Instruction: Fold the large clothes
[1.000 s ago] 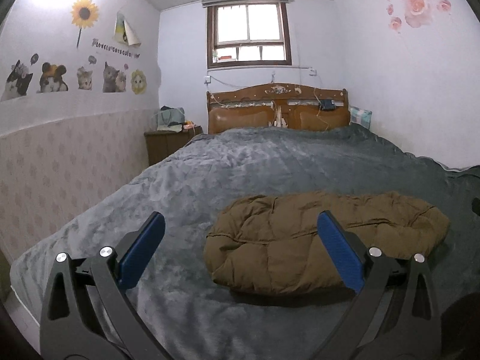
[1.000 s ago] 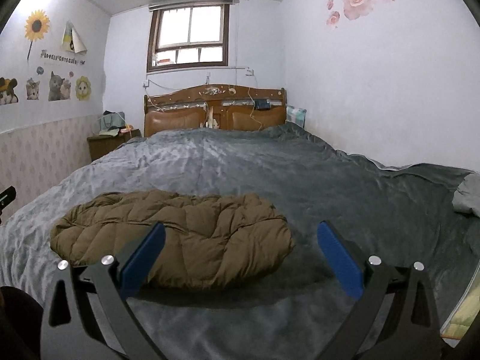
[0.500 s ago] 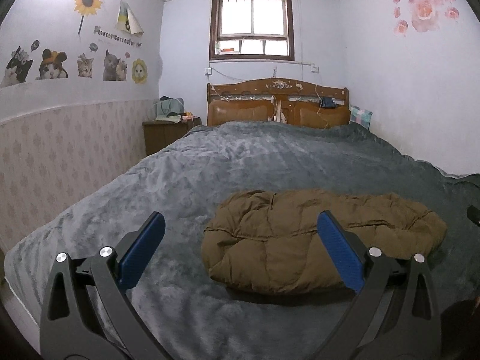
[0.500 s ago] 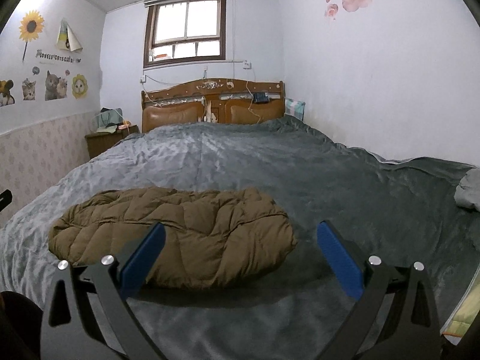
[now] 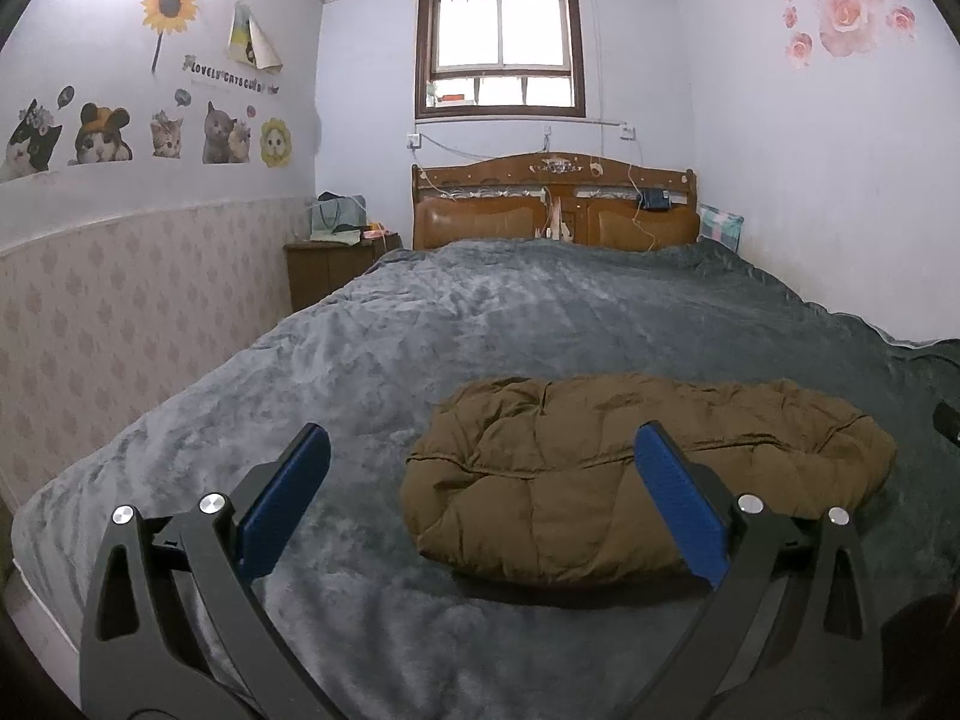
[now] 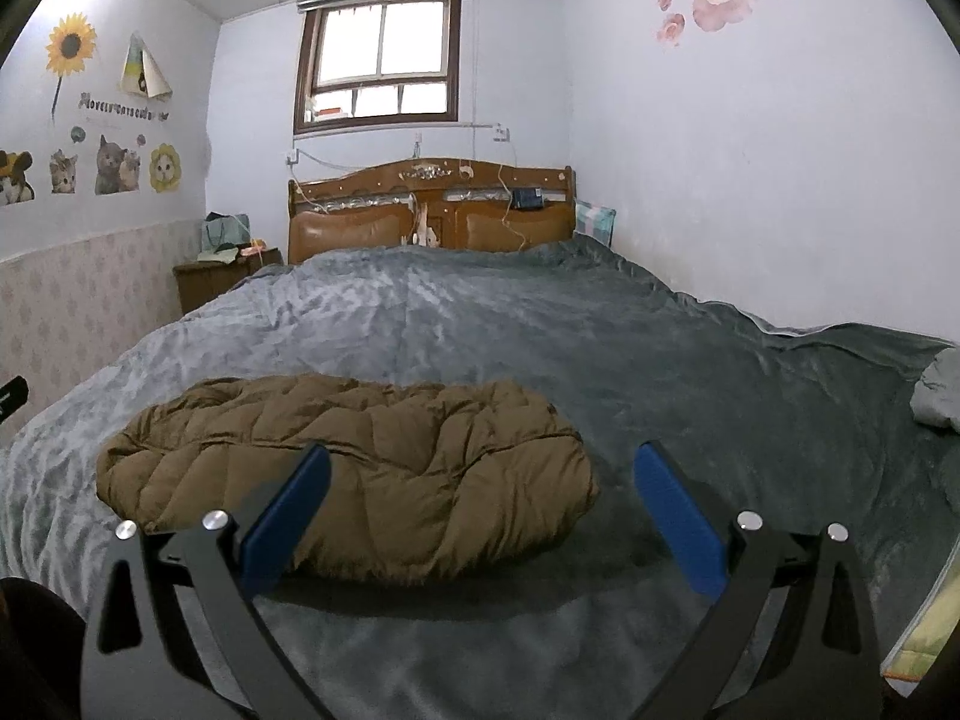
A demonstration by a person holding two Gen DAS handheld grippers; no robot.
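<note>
Left wrist view
Garment: a puffy olive-brown quilted down jacket (image 5: pixel 648 474), folded into a rounded oblong bundle, lies on the grey plush blanket (image 5: pixel 456 324) that covers the bed, near the foot end.
Long axis: it runs left to right across the bed, crosswise to the line from the foot to the carved wooden headboard (image 5: pixel 555 204).
Ends: the nearer, thicker end bulges toward the lower left; the far end tapers toward the right.
Left gripper (image 5: pixel 480 468): black frame with blue pads (image 5: pixel 285 504), the jaws spread wide with nothing between them, held above the blanket.
Jacket against jaws: the bundle sits ahead of the gripper and off to its right; the right pad overlaps the jacket in this view, the left pad shows only against blanket. Whether the right pad touches the fabric cannot be told.
Surroundings: a dark wooden nightstand (image 5: pixel 327 270) stands left of the headboard, a brown-framed window (image 5: pixel 501 54) above it.

Right wrist view
Garment: the same jacket (image 6: pixel 372 462) lies on the blanket (image 6: pixel 600 348), its long axis again left to right.
Right gripper (image 6: pixel 480 480): jaws spread wide and empty, above the blanket.
Jacket against jaws: the bundle lies ahead and to the left; its right end reaches into the gap between the pads (image 6: pixel 675 516), and the left pad overlaps it.
Edge: the tip of the left gripper (image 6: pixel 12 396) shows at the left border.
</note>
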